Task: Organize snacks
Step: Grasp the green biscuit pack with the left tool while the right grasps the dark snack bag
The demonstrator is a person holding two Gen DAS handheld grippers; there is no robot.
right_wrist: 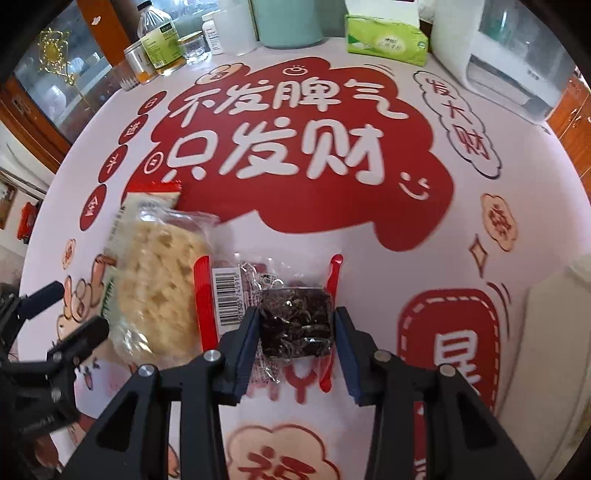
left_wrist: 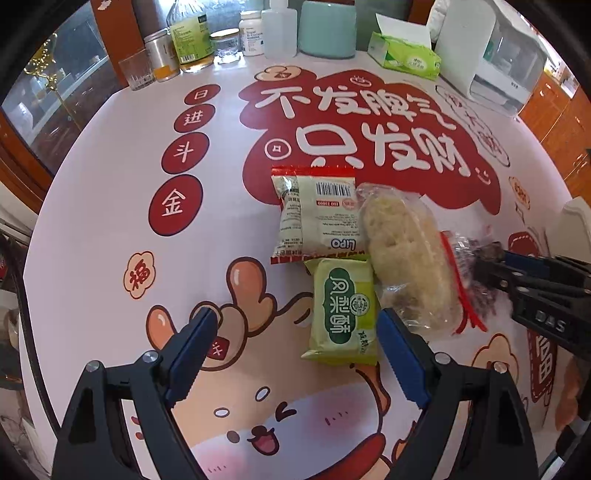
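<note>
We see four snack packs clustered mid-table. Dark snack pack (right_wrist: 295, 321), clear wrap w/ red side strips, sits between the right claw (right_wrist: 295, 332) pads; both pads press its sides, so the claw is closed on it. Long axis runs roughly away from the camera in the right wrist view, barcode edge on its left. Pale rice-cake pack (left_wrist: 402, 258) lies diagonally in the left wrist view, long axis upper-left to lower-right, overlapping the dark pack's edge. Green pack (left_wrist: 343, 310) is just beside it, long axis near vertical in frame, print upside-down to us. White-red pack (left_wrist: 314, 214) lies beyond the green one, touching it, barcode side up.

Left claw (left_wrist: 295, 339) is wide open, nothing gripped; its right pad sits just beside the green pack's edge, left pad well apart over bare cloth.

Table (left_wrist: 110, 206) has a white cover w/ big red cartoon print and Chinese characters. Far edge: bottles, jars, glass, teal container (left_wrist: 327, 26), green tissue box (left_wrist: 406, 55), white appliance (right_wrist: 517, 62). Wood cabinets w/ glass doors behind.
</note>
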